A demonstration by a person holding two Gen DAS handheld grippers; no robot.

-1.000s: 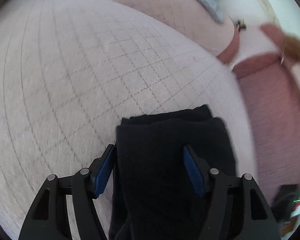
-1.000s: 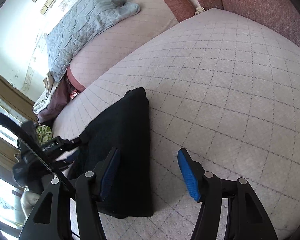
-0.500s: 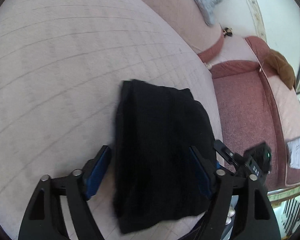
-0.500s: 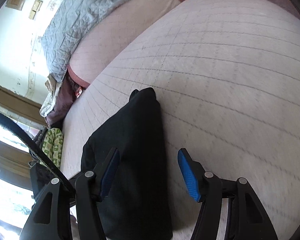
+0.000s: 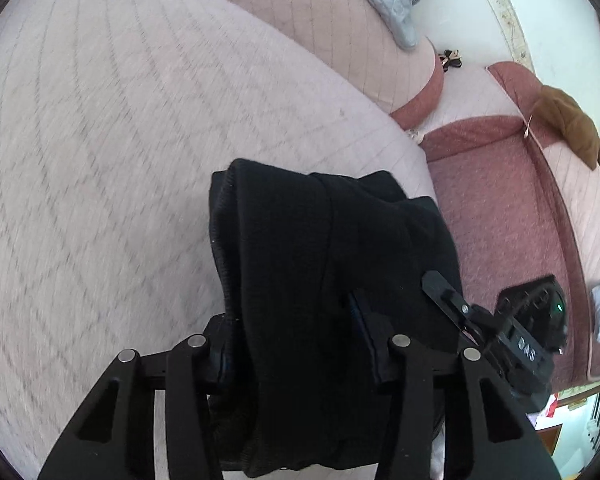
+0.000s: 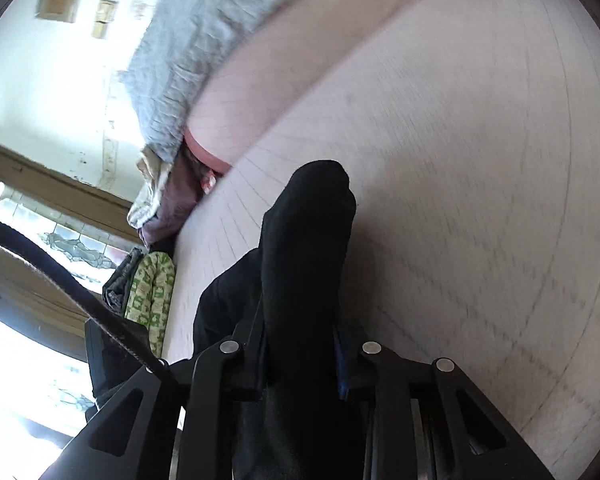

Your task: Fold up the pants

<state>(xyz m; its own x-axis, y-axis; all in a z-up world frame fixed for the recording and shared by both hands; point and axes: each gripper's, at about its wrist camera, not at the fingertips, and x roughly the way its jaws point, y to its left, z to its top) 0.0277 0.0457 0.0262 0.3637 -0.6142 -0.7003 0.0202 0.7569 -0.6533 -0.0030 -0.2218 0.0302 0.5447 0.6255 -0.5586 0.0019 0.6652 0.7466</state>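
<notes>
The folded black pants (image 5: 320, 264) lie on the quilted bed (image 5: 120, 140). The left gripper (image 5: 288, 344) and the right gripper (image 6: 300, 356), at 4 o'clock, have just closed and clench the near edge (soft, limp knit). Grasp all layers.

The black pants (image 5: 324, 248), folded into a thick bundle, lie on the quilted pale cushion (image 5: 120, 140), bunched upward.

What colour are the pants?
Black pants, clearest in the left wrist view.
</notes>
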